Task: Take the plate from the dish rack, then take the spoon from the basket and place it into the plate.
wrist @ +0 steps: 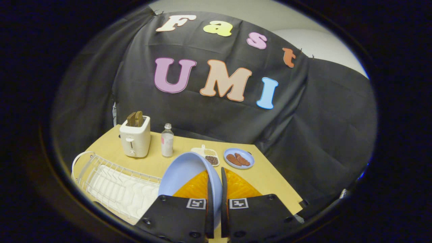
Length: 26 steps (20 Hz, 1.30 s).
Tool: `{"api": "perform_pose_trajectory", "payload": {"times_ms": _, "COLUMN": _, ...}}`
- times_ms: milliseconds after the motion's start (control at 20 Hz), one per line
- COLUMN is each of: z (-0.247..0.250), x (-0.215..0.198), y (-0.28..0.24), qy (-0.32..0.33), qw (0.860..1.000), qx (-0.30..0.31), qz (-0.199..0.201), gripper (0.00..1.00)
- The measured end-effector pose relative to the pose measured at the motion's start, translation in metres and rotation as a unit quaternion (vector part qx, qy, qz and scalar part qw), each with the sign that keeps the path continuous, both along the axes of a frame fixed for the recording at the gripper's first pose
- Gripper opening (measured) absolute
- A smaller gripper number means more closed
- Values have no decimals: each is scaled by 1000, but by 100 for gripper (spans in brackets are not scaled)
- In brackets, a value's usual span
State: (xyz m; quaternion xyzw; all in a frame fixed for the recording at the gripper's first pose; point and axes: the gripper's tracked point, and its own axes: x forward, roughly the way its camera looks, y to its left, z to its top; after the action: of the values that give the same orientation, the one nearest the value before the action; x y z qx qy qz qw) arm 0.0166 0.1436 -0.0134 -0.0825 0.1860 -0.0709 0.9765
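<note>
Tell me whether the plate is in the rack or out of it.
Out. The gripper is shut on the plate, holding it on edge above the table, beside the rack.

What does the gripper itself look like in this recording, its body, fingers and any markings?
The gripper has two broad, flat black body plates side by side, with dark screws at their corners. Each plate carries a small square black-and-white fiducial marker near its inner top edge. Two thin, blade-like fingers rise from the plates, close together and slightly tapered toward the tips. No cables are visible.
</note>
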Motion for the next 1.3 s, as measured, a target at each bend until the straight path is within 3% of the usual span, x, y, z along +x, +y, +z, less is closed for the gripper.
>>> {"api": "perform_pose_trajectory", "payload": {"times_ms": 450, "z": 9, "x": -23, "y": -86, "qy": -28, "qw": 998, "qx": 49, "qz": -6, "gripper": 11}}
{"api": "perform_pose_trajectory", "payload": {"times_ms": 1300, "z": -6, "x": -52, "y": -157, "qy": -36, "qw": 989, "qx": 138, "qz": 41, "gripper": 11}}
